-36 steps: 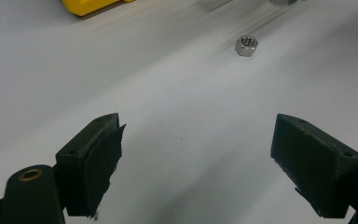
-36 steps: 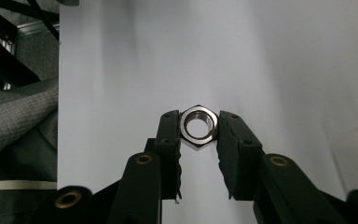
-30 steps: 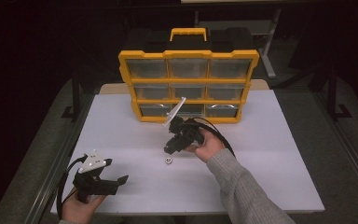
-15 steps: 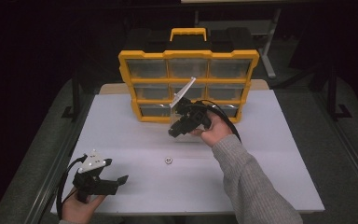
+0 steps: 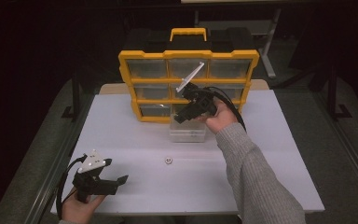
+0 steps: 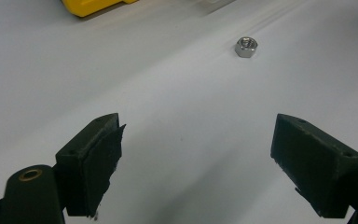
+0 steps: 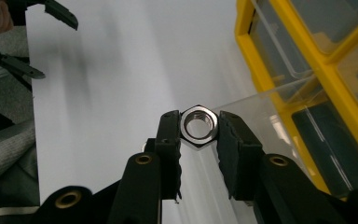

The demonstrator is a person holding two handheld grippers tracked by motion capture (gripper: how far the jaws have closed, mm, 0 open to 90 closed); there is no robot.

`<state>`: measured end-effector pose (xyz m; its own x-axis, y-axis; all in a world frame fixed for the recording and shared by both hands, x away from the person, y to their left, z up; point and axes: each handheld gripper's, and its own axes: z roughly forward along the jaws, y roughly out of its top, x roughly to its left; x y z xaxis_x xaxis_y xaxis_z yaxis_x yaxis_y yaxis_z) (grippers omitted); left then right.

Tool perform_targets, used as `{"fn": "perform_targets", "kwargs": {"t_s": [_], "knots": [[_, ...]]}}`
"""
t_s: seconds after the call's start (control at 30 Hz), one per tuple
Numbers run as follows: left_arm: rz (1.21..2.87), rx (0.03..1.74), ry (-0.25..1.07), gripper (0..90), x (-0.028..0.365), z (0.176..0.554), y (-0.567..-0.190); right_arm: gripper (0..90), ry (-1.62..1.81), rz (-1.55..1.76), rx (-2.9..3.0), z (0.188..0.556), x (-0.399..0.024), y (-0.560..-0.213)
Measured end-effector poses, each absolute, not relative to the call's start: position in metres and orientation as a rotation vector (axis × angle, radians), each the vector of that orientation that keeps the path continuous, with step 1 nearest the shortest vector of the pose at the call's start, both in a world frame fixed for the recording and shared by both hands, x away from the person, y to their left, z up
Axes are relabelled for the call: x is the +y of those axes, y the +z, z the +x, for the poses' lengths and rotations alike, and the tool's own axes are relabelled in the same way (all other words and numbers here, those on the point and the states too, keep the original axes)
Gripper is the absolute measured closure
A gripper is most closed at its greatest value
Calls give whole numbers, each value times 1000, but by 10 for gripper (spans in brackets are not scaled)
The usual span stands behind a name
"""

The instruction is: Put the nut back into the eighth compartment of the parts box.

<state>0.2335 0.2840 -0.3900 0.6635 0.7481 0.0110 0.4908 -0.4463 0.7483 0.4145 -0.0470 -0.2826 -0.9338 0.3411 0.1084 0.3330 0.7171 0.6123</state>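
Observation:
My right gripper hangs in front of the yellow organizer, above a clear plastic drawer that stands on the table before it. It is shut on a large steel hex nut, held by its flats between both pads, with the clear drawer just behind. A smaller hex nut lies loose on the white table; the left gripper view has this small nut ahead of the jaws. My left gripper rests near the front left edge, open and holding nothing.
The organizer has three rows of clear-fronted drawers and a carry handle on top. The table's front edge is close under the left hand. Dark floor and metal frame legs surround the table.
My right gripper has risen with the large nut and moved away from the table's middle toward the organizer, now over the clear drawer. The left gripper has stayed put.

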Motion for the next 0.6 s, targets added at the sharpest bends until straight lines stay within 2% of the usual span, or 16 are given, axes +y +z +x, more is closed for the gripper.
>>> {"fn": "perform_targets", "kwargs": {"t_s": [0.6], "knots": [[2140,953,442,158,284,234,-390,692,946,719,2869,437,-58,-311]]}}
